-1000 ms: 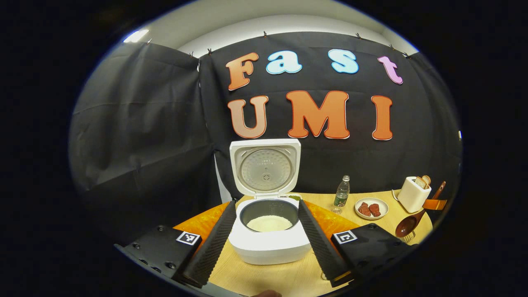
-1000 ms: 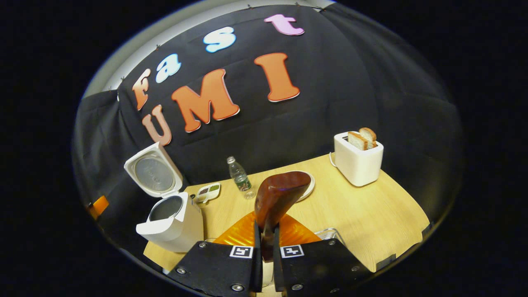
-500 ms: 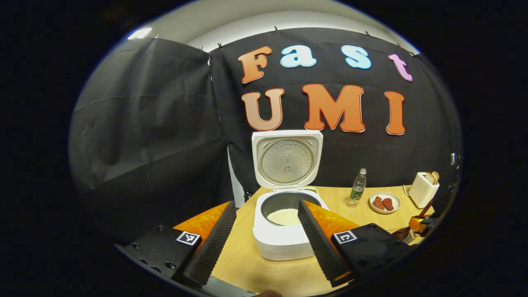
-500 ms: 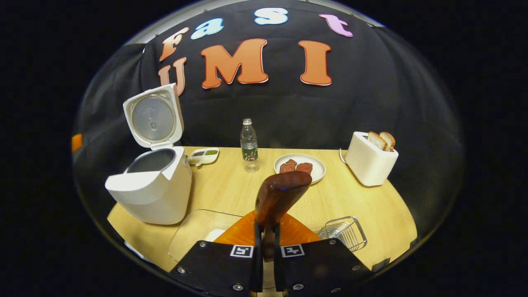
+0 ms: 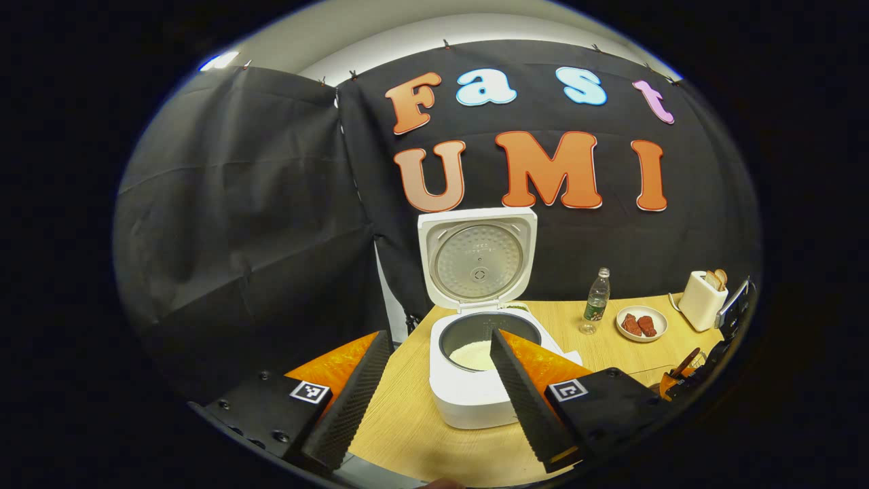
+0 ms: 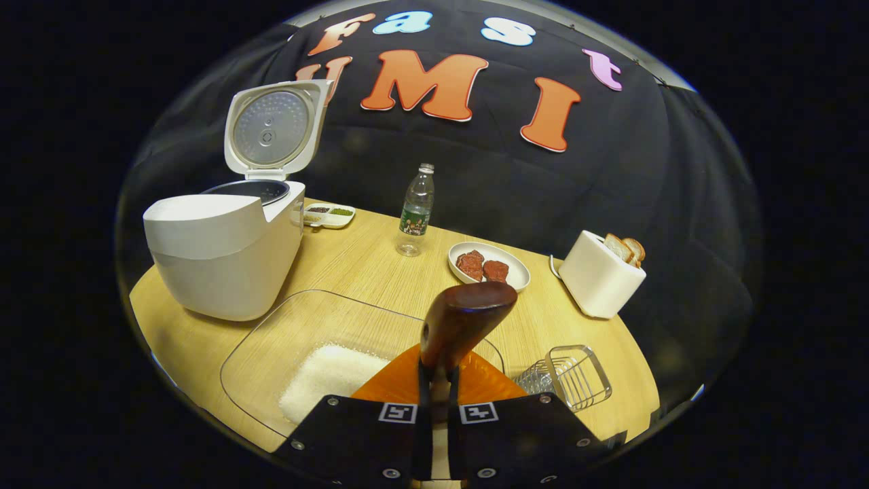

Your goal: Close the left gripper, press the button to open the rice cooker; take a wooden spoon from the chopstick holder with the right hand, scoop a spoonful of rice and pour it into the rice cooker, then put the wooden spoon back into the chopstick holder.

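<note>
We have the rice cooker (image 6: pixel 224 258) open; our right gripper (image 6: pixel 434 401) clamps the wooden spoon (image 6: pixel 461 322), seemingly empty; left gripper (image 5: pixel 434 401) gapes, holding nothing; returning remains.

Rice cooker (image 6: pixel 224 261) lid up; wooden spoon (image 6: pixel 461 322) bowl raised.

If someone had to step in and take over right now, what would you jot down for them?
Left tongs: open, holding nothing, facing the rice cooker.
Right tongs: shut on the wooden spoon, above the clear rice tray.
Rice cooker: lid up, white rice already in its pot.
Wire chopstick holder: on the table right of the tray.
Done: cooker opened, spoon taken out.
Whether a spoonful has already gone in cannot be told.
Left: scoop and pour if not yet done, then return the spoon to the holder.
</note>
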`<state>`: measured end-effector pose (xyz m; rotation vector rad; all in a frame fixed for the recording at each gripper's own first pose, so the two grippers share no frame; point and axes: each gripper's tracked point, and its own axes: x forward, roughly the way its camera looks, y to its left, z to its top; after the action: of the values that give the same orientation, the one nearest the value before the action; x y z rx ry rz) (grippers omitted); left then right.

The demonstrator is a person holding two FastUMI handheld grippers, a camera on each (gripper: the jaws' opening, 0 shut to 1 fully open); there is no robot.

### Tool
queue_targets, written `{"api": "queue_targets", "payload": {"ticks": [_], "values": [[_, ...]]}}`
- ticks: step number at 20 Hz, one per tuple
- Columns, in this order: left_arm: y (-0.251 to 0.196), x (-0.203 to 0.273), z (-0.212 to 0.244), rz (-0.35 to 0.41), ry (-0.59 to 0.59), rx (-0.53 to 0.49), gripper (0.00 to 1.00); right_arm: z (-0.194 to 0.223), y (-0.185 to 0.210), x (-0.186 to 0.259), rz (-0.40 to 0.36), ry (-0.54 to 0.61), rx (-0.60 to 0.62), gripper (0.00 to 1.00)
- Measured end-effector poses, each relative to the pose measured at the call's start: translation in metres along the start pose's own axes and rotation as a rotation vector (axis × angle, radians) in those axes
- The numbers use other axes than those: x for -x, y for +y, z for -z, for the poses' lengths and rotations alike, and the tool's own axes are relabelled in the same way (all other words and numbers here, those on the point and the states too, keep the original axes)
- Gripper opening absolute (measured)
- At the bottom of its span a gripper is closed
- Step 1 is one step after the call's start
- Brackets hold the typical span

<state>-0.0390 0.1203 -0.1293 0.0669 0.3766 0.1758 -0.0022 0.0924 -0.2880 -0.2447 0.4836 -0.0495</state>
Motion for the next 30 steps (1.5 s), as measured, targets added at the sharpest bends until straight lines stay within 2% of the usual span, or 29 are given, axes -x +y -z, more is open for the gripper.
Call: {"api": "queue_targets", "payload": {"ticks": [1,4,6,7,8,11,13,16,19,20,23,25,26,28,30], "values": [[-0.002,-0.001,0.000,0.006,0.000,-0.009,0.97,0.000,0.002,0.001,-0.004,-0.001,-0.047,0.08],[-0.005,-0.004,0.000,0.023,0.003,-0.013,1.00,0.003,0.028,0.004,-0.091,0.039,-0.243,0.08],[-0.003,-0.006,0.002,0.026,0.011,-0.013,0.97,0.002,0.038,0.004,-0.116,0.058,-0.304,0.09],[-0.002,-0.008,0.004,0.027,0.015,-0.011,1.00,-0.001,0.044,0.003,-0.130,0.066,-0.343,0.08],[0.000,-0.008,0.005,0.024,0.017,-0.009,0.97,0.002,0.053,0.003,-0.159,0.096,-0.391,0.09],[0.010,-0.008,0.008,0.012,0.023,-0.001,1.00,0.006,0.072,0.000,-0.212,0.183,-0.539,0.08],[0.018,-0.007,0.010,0.002,0.027,0.004,1.00,0.007,0.071,-0.006,-0.205,0.232,-0.614,0.09],[0.028,-0.006,0.014,-0.013,0.032,0.008,0.97,0.021,0.061,-0.011,-0.203,0.341,-0.820,0.09],[0.029,-0.008,0.016,-0.011,0.035,0.016,1.00,0.033,0.059,-0.017,-0.248,0.412,-1.014,0.08],[0.029,-0.007,0.016,-0.010,0.036,0.018,0.97,0.035,0.057,-0.016,-0.267,0.420,-1.063,0.08],[0.023,-0.008,0.016,0.001,0.036,0.020,1.00,0.035,0.051,-0.017,-0.319,0.430,-1.155,0.08],[0.017,-0.010,0.011,0.009,0.027,0.018,0.97,0.030,0.044,-0.016,-0.355,0.420,-1.198,0.08],[0.015,-0.008,0.010,0.012,0.022,0.017,1.00,0.028,0.039,-0.015,-0.367,0.412,-1.222,0.08],[0.008,-0.006,0.007,0.021,0.014,0.011,0.97,0.019,0.024,-0.014,-0.383,0.386,-1.278,0.08],[0.005,-0.005,0.003,0.025,0.003,0.004,1.00,0.008,0.005,-0.014,-0.402,0.356,-1.336,0.08]]}}
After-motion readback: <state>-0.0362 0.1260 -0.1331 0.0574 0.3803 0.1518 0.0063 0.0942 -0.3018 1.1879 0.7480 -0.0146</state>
